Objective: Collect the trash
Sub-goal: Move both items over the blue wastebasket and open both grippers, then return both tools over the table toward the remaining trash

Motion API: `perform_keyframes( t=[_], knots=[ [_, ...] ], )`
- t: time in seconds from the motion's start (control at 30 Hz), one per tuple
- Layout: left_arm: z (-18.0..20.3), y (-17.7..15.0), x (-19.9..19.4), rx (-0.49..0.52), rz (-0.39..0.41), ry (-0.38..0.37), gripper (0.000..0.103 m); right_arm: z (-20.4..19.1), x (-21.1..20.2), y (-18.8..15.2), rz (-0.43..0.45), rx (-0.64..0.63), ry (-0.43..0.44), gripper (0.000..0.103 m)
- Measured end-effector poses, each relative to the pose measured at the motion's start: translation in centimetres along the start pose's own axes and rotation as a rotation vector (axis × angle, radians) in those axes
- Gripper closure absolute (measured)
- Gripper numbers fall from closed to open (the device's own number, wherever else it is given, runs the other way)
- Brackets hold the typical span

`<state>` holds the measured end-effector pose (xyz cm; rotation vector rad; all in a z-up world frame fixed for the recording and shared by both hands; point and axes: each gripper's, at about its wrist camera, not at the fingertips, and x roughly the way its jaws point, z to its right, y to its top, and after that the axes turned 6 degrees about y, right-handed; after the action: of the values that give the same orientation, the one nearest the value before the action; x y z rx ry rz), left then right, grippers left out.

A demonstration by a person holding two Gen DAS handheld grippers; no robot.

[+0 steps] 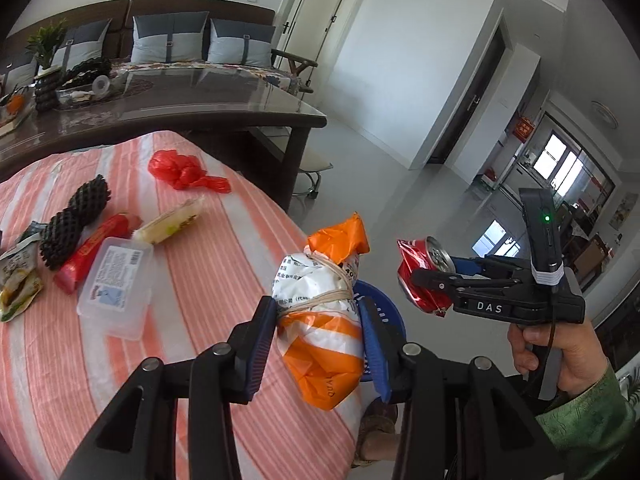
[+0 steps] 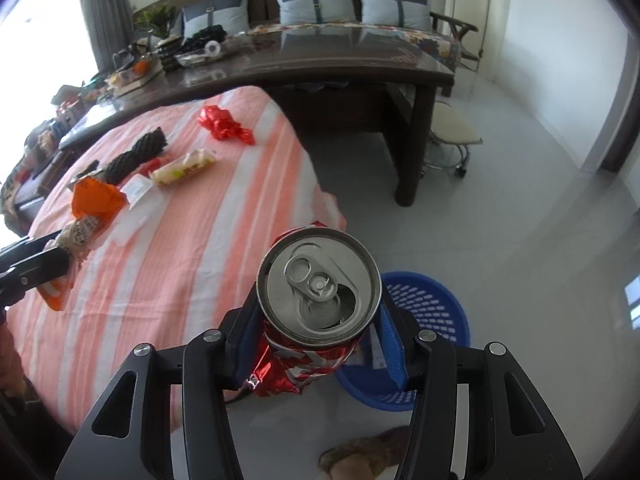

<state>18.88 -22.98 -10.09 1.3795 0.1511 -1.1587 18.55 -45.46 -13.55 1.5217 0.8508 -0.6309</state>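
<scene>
My left gripper (image 1: 320,328) is shut on an orange and white plastic bag bundle (image 1: 324,320) tied with rubber bands, held above the table's right edge. It also shows in the right wrist view (image 2: 86,216). My right gripper (image 2: 320,332) is shut on a crushed red soda can (image 2: 316,292), held over the floor near a blue basket (image 2: 432,312). The can (image 1: 424,272) and right gripper (image 1: 434,274) also show in the left wrist view, with the basket (image 1: 380,300) mostly hidden behind the bundle.
On the striped tablecloth (image 1: 200,280) lie a red plastic bag (image 1: 180,168), black foam netting (image 1: 76,216), a red wrapper (image 1: 92,252), a clear plastic box (image 1: 116,284), a yellow snack packet (image 1: 170,224) and more wrappers (image 1: 16,276). A dark table (image 2: 320,64) and stool (image 2: 452,128) stand behind.
</scene>
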Motion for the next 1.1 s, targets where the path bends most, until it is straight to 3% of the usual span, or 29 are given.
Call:
perform_keyframes(
  t=[0.13, 0.33, 0.67, 0.73, 0.77, 0.83, 0.97, 1.1],
  knots=[
    [3.7, 1.5, 5.8, 0.010, -0.081, -0.071, 0.060, 5.4, 0.8, -0.9, -0.039, 0.079, -0.029, 0.050],
    [7.2, 2.3, 13.6, 0.014, -0.174, -0.099, 0.060, 11.4, 2.4, -1.7, -0.062, 0.176, -0.037, 0.050],
    [9.7, 2.5, 21.1, 0.019, -0.254, -0.117, 0.059, 16.4, 5.9, -2.9, -0.093, 0.269, -0.004, 0.049],
    [10.0, 2.5, 22.4, 0.013, -0.259, -0.125, 0.051, 16.7, 6.7, -3.1, -0.103, 0.267, 0.000, 0.048],
    [10.0, 2.5, 22.9, 0.007, -0.266, -0.123, 0.049, 17.0, 7.1, -3.2, -0.103, 0.259, 0.005, 0.046],
    [9.9, 2.6, 23.4, -0.004, -0.275, -0.109, 0.049, 17.3, 7.3, -3.4, -0.093, 0.250, -0.013, 0.028],
    [9.3, 3.0, 21.3, -0.009, -0.224, -0.089, 0.049, 17.6, 6.0, -3.4, -0.047, 0.244, -0.036, 0.028],
    [9.0, 3.5, 16.7, 0.044, -0.126, -0.056, 0.049, 17.0, 2.7, -2.7, 0.068, 0.228, -0.087, 0.027]
  ],
)
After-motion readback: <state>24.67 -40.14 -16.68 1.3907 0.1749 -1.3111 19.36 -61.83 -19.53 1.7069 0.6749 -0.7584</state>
